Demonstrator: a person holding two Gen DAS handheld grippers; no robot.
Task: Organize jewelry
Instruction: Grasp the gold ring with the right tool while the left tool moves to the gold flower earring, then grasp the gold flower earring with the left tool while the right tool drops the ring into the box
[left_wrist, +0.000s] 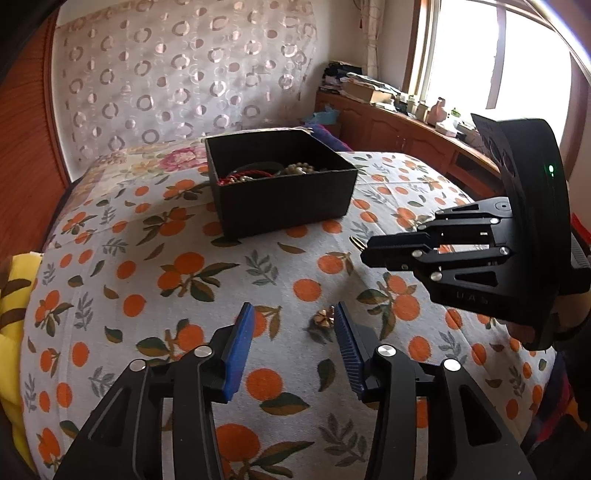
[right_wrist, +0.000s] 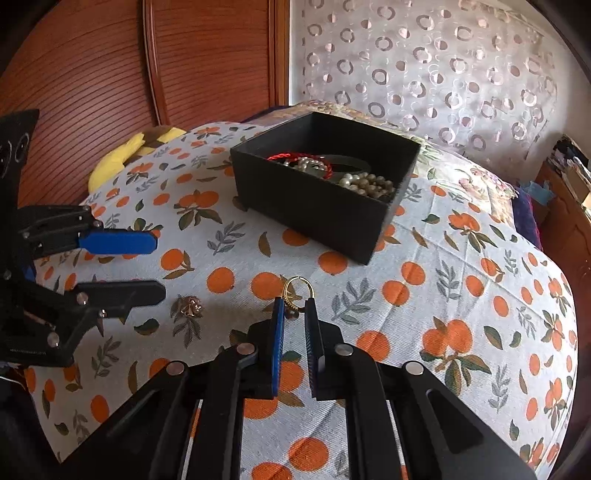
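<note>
A black open box (left_wrist: 288, 199) (right_wrist: 310, 210) stands on the orange-print bedspread (left_wrist: 177, 236) and holds a red cord bracelet (right_wrist: 295, 157), pearl beads (right_wrist: 369, 182) and a dark bangle. My right gripper (right_wrist: 295, 310) (left_wrist: 365, 251) is shut on a thin gold ring (right_wrist: 298, 288) (left_wrist: 356, 243), which sticks out past its tips, in front of the box. My left gripper (left_wrist: 293, 325) (right_wrist: 159, 266) is open just above the cover. A small rose-gold flower-shaped piece (left_wrist: 325, 318) (right_wrist: 192, 307) lies on the cover just beyond the tip of its right-hand finger (left_wrist: 345, 332), not gripped.
A yellow and brown cushion (left_wrist: 14, 295) (right_wrist: 118, 158) lies at the bed's edge by the wooden headboard (right_wrist: 92, 74). A circle-patterned curtain (left_wrist: 177, 74) hangs behind the box. A wooden cabinet (left_wrist: 399, 125) with books and small items runs under the window.
</note>
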